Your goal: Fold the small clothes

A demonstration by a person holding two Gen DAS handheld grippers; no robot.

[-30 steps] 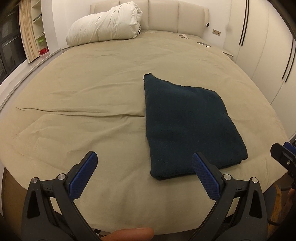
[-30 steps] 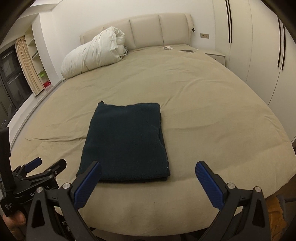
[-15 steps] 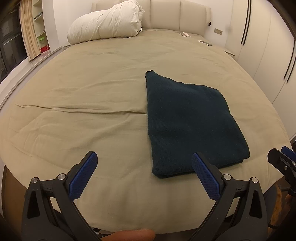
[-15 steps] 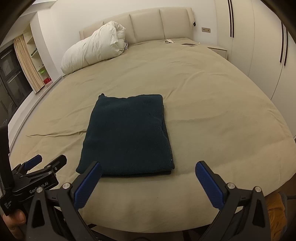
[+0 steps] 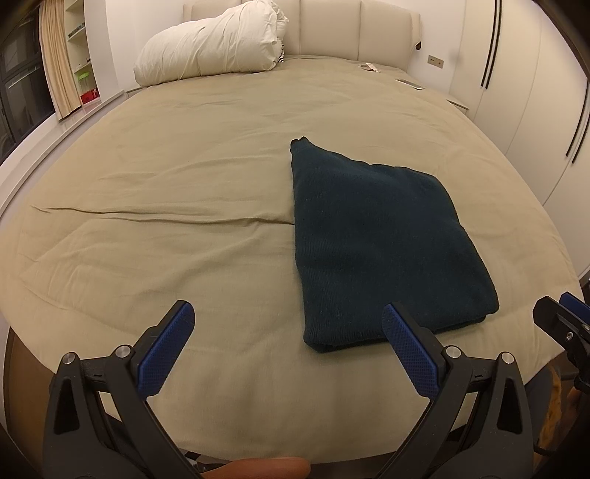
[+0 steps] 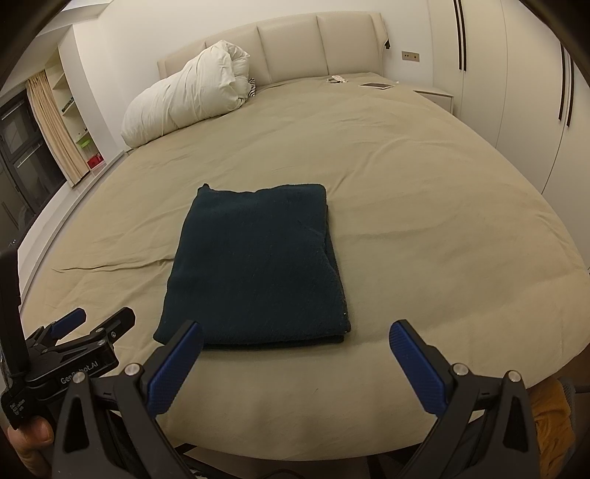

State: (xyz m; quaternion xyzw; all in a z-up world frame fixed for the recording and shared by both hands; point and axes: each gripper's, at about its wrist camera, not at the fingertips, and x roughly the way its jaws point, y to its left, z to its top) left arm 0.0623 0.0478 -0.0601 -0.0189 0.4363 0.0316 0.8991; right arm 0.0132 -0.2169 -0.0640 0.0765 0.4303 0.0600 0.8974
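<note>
- Left wrist view: dark teal folded knit garment (image 5: 383, 243) lying flat on the beige bedspread of the round bed (image 5: 166, 206), at about 1 o'clock from the left gripper (image 5: 285, 329).
- Left gripper held over the near edge of the bed, jaws spread wide, blue textured pads (image 5: 166, 350) gripping nothing; right-hand pad overlapping the garment's near edge in the picture, contact impossible to tell.
- Long crease in the bedspread running from 9 o'clock up to the garment's left edge.
- Rolled white duvet (image 5: 210, 44) at 11 o'clock, against the cream padded headboard (image 5: 354, 29).
- Right wrist view: same garment (image 6: 258, 265) at 11 o'clock from the right gripper (image 6: 295, 344), folded into a neat rectangle, layered edges visible along its right and near sides.
- Right gripper likewise gaping wide, empty, hovering at the bed's near edge, clear of the garment.
- Left gripper (image 6: 92, 320) seen at 8 o'clock, a thumb (image 6: 31, 433) on its handle.
- White wardrobe doors (image 6: 534, 73) at 2 o'clock.
</note>
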